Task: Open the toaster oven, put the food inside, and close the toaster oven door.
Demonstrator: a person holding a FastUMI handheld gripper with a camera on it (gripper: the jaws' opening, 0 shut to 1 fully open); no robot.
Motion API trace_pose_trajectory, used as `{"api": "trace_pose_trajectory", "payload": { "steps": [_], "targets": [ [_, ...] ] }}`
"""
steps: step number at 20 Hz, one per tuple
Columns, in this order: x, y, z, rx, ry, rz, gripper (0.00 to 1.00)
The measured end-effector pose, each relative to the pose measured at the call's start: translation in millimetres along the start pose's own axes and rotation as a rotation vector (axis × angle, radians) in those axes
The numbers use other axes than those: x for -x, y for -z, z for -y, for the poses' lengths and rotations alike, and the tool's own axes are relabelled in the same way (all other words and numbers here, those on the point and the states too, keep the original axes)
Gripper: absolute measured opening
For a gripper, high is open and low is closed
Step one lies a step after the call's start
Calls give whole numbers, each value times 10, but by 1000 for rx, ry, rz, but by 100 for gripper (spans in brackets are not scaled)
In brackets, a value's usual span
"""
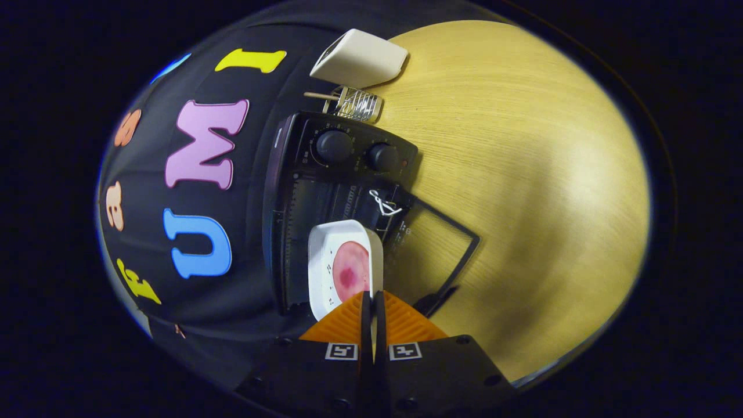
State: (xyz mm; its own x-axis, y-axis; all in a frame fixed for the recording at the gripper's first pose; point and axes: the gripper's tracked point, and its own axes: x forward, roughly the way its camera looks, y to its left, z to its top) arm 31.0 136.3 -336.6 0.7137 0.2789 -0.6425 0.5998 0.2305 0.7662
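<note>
Here the white dish (pixel 325 264) with its pink slice of food (pixel 350 271) sits at the mouth of the toaster oven (pixel 325 191), pinched by its near rim in the claw (pixel 373 313), whose fingers are pressed nearly together on it. The glass door (pixel 441 244) hangs open over the wooden bench (pixel 522 174). The loading step looks under way; next the dish likely needs sliding deeper onto the rack, release, then withdrawal before swinging the door up. Beyond the oven stand a wire rack (pixel 357 104) and a white box (pixel 360 58).
</note>
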Motion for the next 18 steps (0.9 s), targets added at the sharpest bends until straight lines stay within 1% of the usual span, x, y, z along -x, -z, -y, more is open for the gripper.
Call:
{"api": "trace_pose_trajectory", "payload": {
  "steps": [2,4,8,11,15,18],
  "targets": [
    [-176,8,-94,-63,12,75,5],
    [-376,3,-135,-101,34,144,5],
    [-733,27,-182,-204,73,231,5],
    [-890,71,-268,-224,86,255,5],
    [-948,115,-292,-239,112,275,5],
    [-981,183,-293,-222,100,246,10]
  ]
}}
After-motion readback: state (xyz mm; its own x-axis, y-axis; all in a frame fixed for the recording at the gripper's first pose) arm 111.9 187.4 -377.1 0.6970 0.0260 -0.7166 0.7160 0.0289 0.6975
